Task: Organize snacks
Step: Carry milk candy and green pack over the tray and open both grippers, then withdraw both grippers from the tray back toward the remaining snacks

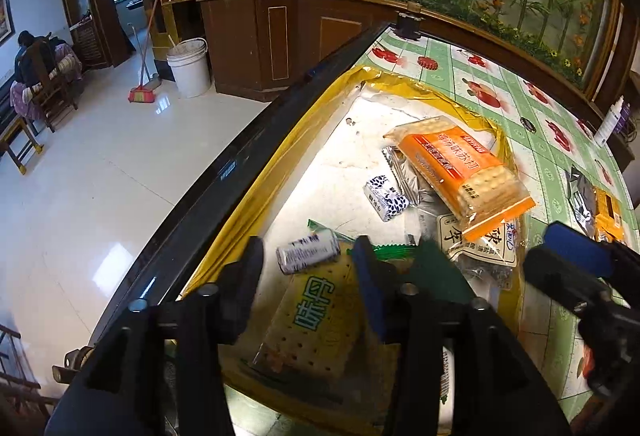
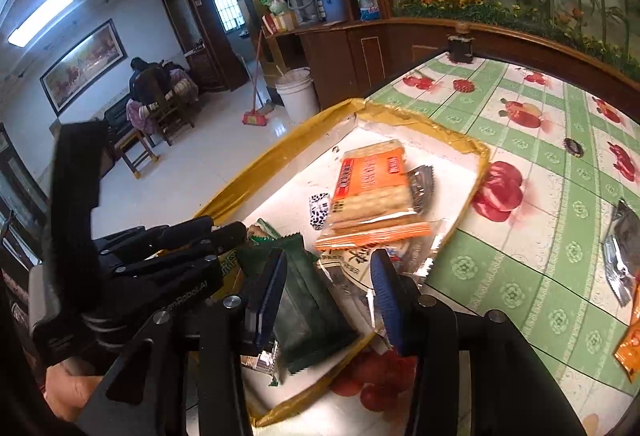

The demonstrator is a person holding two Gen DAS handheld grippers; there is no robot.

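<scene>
A shallow gold-rimmed tray [image 1: 400, 80] [image 2: 456, 137] on the table holds several snacks. An orange cracker pack [image 1: 464, 171] [image 2: 372, 191] lies on top. A green-lettered cracker pack [image 1: 320, 320], a small white roll [image 1: 306, 255] and a blue-and-white wrapped sweet [image 1: 385, 195] lie near it. My left gripper [image 1: 308, 272] is open above the green-lettered crackers. My right gripper [image 2: 328, 284] is open around a dark green packet [image 2: 308, 300] lying in the tray; it also shows in the left wrist view [image 1: 576, 264].
The table has a green checked cloth with red fruit [image 2: 552, 236]. Silver and orange packets [image 2: 624, 268] [image 1: 600, 207] lie on it right of the tray. A dark jar [image 2: 460, 45] stands at the far edge. The table edge [image 1: 224, 171] drops to the floor on the left.
</scene>
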